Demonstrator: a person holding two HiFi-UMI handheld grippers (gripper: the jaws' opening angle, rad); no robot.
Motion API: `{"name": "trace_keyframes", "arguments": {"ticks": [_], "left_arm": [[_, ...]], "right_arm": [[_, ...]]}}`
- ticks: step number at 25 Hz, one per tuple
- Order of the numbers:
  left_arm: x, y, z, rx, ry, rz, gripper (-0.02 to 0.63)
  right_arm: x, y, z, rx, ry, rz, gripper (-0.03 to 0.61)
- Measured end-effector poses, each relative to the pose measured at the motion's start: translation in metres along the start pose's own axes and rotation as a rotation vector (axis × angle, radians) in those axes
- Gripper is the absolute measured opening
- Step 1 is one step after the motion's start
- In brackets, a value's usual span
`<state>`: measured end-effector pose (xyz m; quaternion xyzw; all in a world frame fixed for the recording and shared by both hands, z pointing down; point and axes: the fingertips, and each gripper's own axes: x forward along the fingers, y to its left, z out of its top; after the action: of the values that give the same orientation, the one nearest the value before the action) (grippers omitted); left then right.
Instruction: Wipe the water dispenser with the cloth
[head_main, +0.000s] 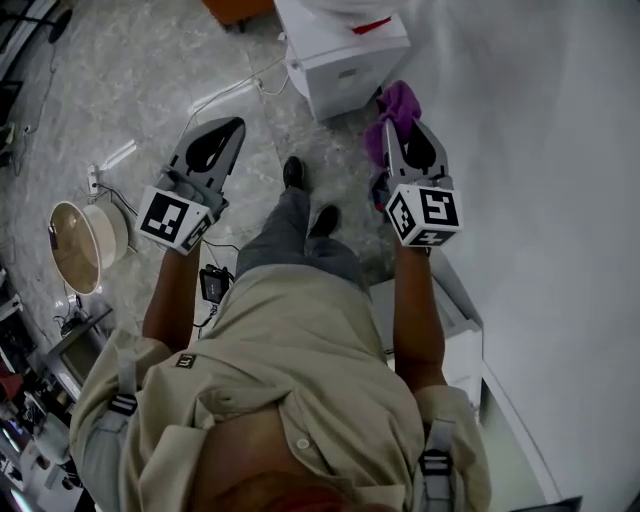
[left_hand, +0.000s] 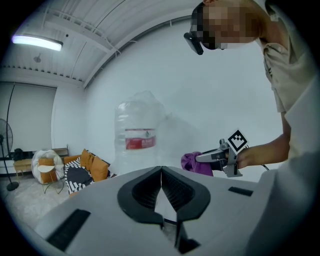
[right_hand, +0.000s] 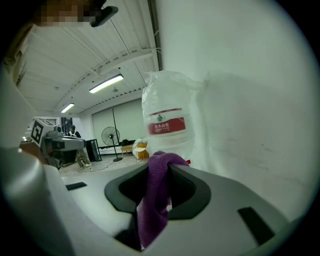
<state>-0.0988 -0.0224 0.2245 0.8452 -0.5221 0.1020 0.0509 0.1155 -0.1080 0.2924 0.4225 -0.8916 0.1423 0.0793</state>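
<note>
Cloth is pinched in my right claw; left claw is closed, empty. I fear it slips free rubbing the dispenser.

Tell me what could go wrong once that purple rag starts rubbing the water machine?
The right gripper only pinches the purple cloth in its jaws, so rubbing might tug it free. The big water bottle sits atop the water dispenser; a hard push could jostle it. A cable lies on the floor nearby, a possible trip.
</note>
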Motion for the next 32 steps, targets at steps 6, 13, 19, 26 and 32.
{"name": "trace_keyframes", "arguments": {"ticks": [6, 13, 19, 26, 32], "left_arm": [[0.054, 0.036, -0.042, -0.028, 0.046, -0.028, 0.018], [0.105, 0.07, -0.085, -0.053, 0.084, -0.025, 0.019], [0.141, 0.09, -0.127, -0.057, 0.12, -0.064, 0.02], [0.174, 0.085, -0.159, -0.056, 0.163, -0.129, 0.018], [0.197, 0.077, -0.164, -0.044, 0.161, -0.158, 0.019]], "right_arm": [[0.07, -0.023, -0.034, -0.043, -0.009, -0.027, 0.104], [0.151, -0.034, -0.119, -0.034, 0.033, -0.004, 0.104], [0.22, -0.005, -0.177, -0.034, 0.058, 0.03, 0.107], [0.248, 0.014, -0.192, -0.113, 0.015, 0.125, 0.11], [0.244, -0.082, -0.207, -0.075, 0.042, -0.077, 0.109]]}}
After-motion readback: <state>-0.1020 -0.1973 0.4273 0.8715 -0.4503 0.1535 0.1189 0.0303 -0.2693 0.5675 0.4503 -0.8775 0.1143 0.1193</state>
